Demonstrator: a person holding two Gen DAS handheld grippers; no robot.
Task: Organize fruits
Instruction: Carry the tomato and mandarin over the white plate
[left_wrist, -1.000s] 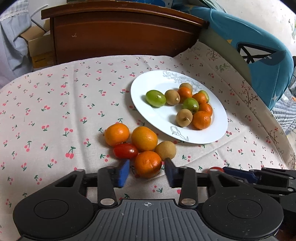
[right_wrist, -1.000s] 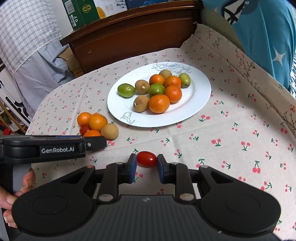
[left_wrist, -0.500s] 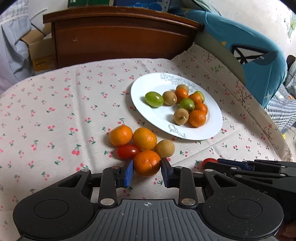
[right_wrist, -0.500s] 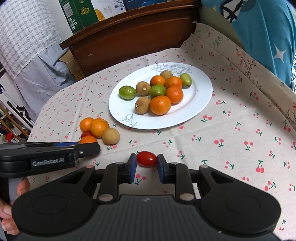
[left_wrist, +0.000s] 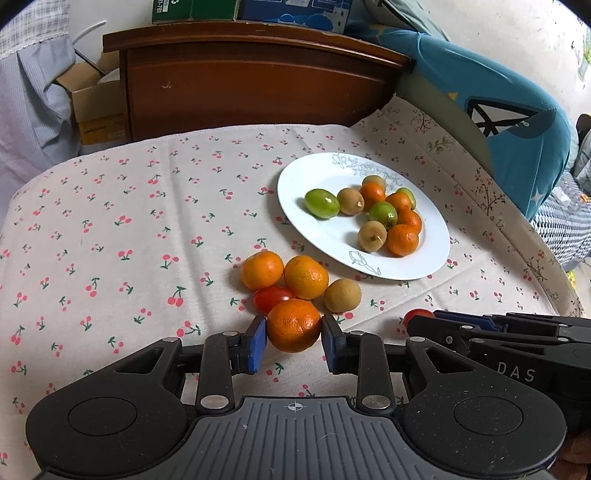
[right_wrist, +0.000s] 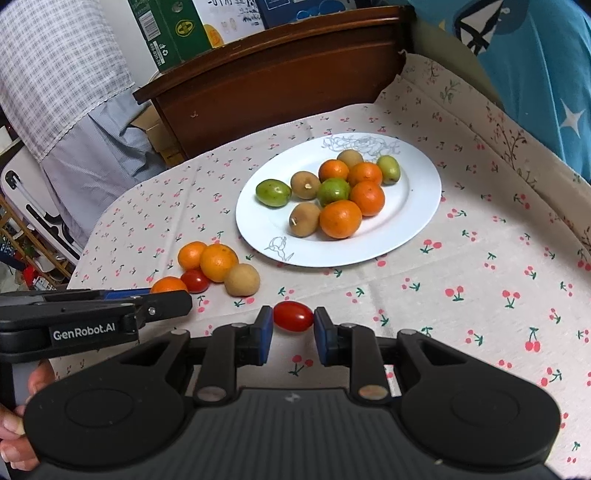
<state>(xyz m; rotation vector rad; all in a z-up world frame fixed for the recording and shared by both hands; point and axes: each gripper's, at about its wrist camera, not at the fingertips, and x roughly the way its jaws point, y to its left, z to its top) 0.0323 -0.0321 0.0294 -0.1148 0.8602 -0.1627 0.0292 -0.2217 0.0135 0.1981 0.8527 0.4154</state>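
Fruits, loose lot and plated lot, on a cherry-print cloth over the bench.

Left wrist view: left claw (left_wrist: 293, 341) now clamped on 1 tangerine (left_wrist: 293, 325), both blue pads against its sides; a second ago the pads stood wider with that tangerine between them untouched, so the jaws have just been closing. Behind it on the cloth (left_wrist: 110, 240): 2 more tangerines, 1 cherry tomato (left_wrist: 272, 298), 1 brown longan-like fruit (left_wrist: 342, 294). White plate (left_wrist: 295, 181) further back, holding 10 or so mixed fruits. Tangerine appears slightly raised from the cluster, though contact with the cloth cannot be ruled out.

Right wrist view: right claw (right_wrist: 293, 325) clamped on a second cherry tomato (right_wrist: 293, 316), unchanged over the last second, near the plate's front rim.

Assessment: both claws are loaded; the next step is probably carrying each fruit to the plate. 4 loose fruits would then remain.
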